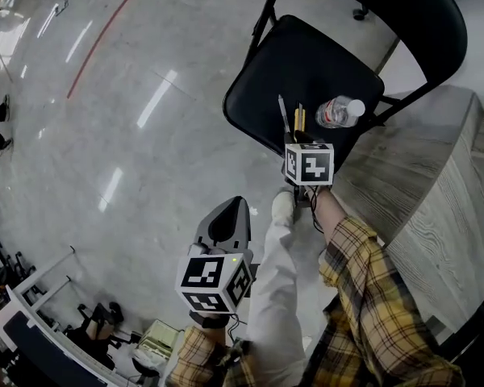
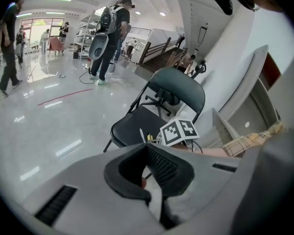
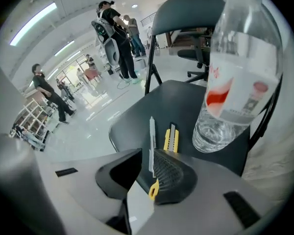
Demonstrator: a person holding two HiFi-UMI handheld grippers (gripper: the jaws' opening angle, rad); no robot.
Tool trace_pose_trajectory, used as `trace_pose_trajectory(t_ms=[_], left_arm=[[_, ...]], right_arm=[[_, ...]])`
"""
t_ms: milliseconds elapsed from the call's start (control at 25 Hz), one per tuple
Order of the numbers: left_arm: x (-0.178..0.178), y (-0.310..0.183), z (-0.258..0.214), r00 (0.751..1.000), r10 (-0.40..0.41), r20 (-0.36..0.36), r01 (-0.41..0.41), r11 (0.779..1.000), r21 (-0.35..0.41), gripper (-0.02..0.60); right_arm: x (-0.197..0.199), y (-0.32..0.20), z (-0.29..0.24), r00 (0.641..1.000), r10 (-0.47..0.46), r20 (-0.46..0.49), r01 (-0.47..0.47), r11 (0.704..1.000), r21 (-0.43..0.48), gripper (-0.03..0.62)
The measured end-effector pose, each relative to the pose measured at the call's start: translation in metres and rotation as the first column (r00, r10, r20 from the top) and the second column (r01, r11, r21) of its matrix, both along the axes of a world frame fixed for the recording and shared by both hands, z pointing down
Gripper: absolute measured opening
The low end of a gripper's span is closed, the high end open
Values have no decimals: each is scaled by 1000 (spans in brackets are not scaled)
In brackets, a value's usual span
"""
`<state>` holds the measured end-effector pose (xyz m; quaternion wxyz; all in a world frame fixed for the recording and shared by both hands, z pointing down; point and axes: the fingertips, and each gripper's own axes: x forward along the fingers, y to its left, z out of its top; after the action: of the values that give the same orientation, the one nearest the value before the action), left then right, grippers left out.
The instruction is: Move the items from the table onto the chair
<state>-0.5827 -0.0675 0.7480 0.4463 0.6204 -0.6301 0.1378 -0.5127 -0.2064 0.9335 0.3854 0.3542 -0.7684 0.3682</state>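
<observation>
A black folding chair stands ahead, left of the wood-grain table. A clear water bottle, a yellow utility knife and a thin grey stick-like tool rest on its seat. My right gripper is at the seat's near edge. In the right gripper view its jaws stand apart. The grey tool, yellow at its near end, lies between them against the right pad. Beside it are the knife and the bottle. My left gripper hangs lower left, shut and empty.
The table runs along the right side, close to the chair's back. Glossy floor with a red line spreads to the left. Several people and an office chair stand far off. Shelving and gear sit at the lower left.
</observation>
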Motion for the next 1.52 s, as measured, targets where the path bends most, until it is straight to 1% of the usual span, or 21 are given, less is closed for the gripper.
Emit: trace_pose_trajectory(t_ms=[80,200,280,360,480,560,680,760,840,880,960,1080,1200,1280,1400,1520], left_arm=[[0,-4,-13,1000,4,11,-4,1000,11,5],[7,-9,-50,999,27,27,-28,999,43,5],[17,-10,-82,997,62,41,-64,995,70,5],[27,-14,-117,992,107,69,-114,987,111,5],[39,-23,-173,981,149,124,-171,965,200,5],[49,-25,-210,974,167,150,-201,947,250,5],[70,-25,-261,961,208,183,-256,918,303,5],[88,-26,-289,949,251,192,-303,893,332,5],[114,-29,-312,932,306,195,-358,860,363,5],[131,-32,-321,920,338,196,-389,840,379,5],[171,-37,-332,889,412,199,-457,792,405,5],[239,-43,-343,829,522,201,-554,714,429,5],[308,-42,-350,759,622,194,-634,637,439,5],[354,-37,-353,713,676,188,-675,589,443,5],[422,-25,-356,654,734,183,-720,531,446,5],[483,-9,-358,607,775,176,-749,484,453,5]], right_arm=[[-11,6,-24,998,2,68,-2,1000,7,66],[-23,20,-72,987,-13,157,9,1000,24,66],[-29,35,-113,972,-16,235,15,1000,8,66],[-35,44,-162,948,-17,318,15,1000,7,66],[-33,45,-244,914,-44,403,13,997,79,66],[-23,46,-296,895,-67,442,13,992,123,66],[6,51,-369,880,-99,465,-2,977,213,66],[31,59,-414,874,-118,471,-20,960,278,66],[63,67,-455,871,-128,474,-49,938,344,66],[81,71,-472,869,-127,478,-70,925,373,66],[126,77,-497,864,-104,492,-127,902,413,66],[207,85,-521,860,-24,509,-239,863,445,66],[294,100,-534,862,82,501,-352,807,474,66],[349,115,-538,852,136,505,-412,769,489,64],[425,137,-538,833,214,510,-486,725,489,53],[488,160,-535,820,276,501,-532,689,492,39]])
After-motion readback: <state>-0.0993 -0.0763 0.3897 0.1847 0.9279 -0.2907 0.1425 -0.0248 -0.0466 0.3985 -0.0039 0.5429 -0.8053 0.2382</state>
